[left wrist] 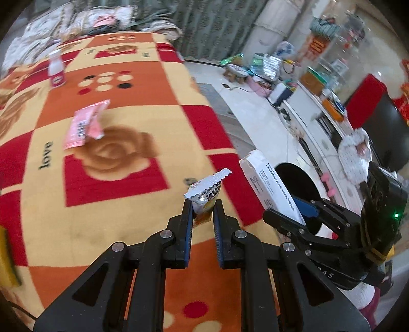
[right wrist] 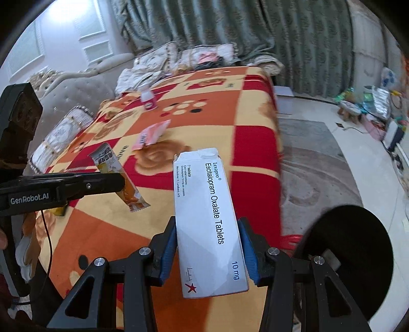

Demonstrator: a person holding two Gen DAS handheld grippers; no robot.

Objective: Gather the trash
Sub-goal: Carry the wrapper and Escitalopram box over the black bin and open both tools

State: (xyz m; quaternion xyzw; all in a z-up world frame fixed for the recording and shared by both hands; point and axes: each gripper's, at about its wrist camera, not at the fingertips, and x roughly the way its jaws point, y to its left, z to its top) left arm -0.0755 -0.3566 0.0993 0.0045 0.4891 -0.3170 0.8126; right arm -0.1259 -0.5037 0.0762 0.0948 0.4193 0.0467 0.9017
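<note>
Blue pads of the left hand-held gripper (left wrist: 202,206) are clamped on the lower end of a silver-and-yellow snack wrapper (left wrist: 205,192), which stands up between them with its crimped top edge free in the air above the bed's blanket (left wrist: 133,212). Just to its right, the right hand-held gripper (right wrist: 208,245) is clamped on a white tablet box (right wrist: 208,219) printed "Escitalopram Oxalate Tablets", gripped across its width with the torn-open end pointing away from the camera. Both pieces are held off the blanket near the bed's right edge, toward its near end. Beside that edge, on the floor, sits a round black bin (right wrist: 358,255); in the left wrist view its dark opening shows just behind the box. Farther out, near the middle of the blanket, lies a pink packet (left wrist: 85,125), partly folded. Well beyond it, toward the far left corner, stands a small white bottle (left wrist: 56,69) with a pink label. Cushions (left wrist: 76,23) are piled along the bed's far edge
</note>
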